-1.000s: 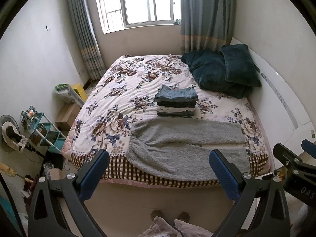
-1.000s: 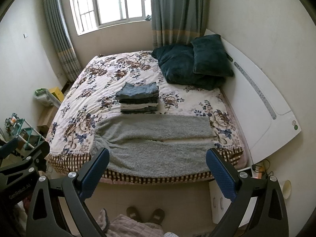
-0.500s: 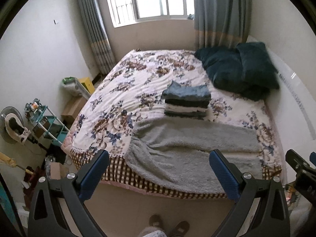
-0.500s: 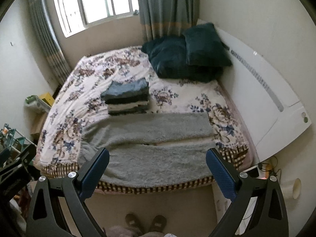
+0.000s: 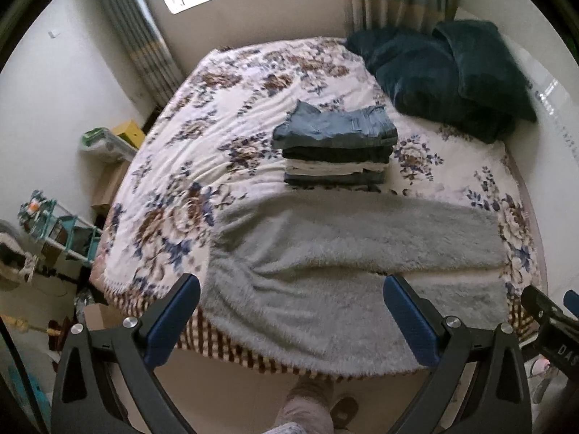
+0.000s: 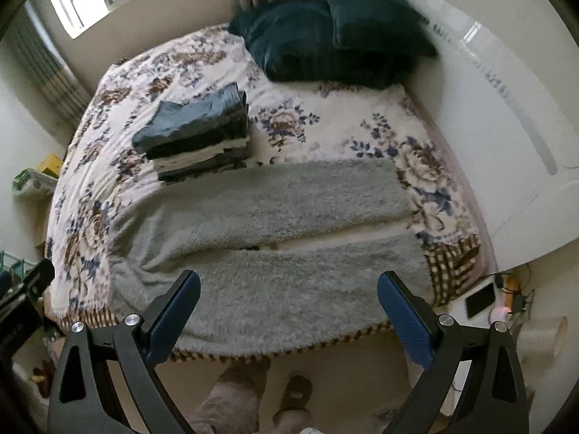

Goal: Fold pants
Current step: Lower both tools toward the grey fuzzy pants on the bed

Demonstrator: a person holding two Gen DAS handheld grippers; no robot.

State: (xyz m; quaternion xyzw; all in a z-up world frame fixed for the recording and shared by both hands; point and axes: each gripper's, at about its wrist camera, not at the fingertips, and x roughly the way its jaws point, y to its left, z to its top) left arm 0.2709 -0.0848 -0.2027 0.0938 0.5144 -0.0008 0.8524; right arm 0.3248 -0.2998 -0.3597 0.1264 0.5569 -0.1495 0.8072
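Two tongs: left tongs (image 5: 291, 311) agape, empty | right tongs (image 6: 288, 309) agape, empty | fluffy grey pants (image 6: 289, 238) flat on floral-quilted bed (image 6: 325, 123)

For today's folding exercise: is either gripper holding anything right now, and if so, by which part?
Nothing is held. The left gripper and right gripper both hang open above the grey pants, touching no cloth.

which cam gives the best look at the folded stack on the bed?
Left wrist. The folded stack sits near centre, sharp enough to separate the denim top layer from the pale and dark layers under it. The right wrist view shows the same stack off to the left, tilted and motion-blurred.
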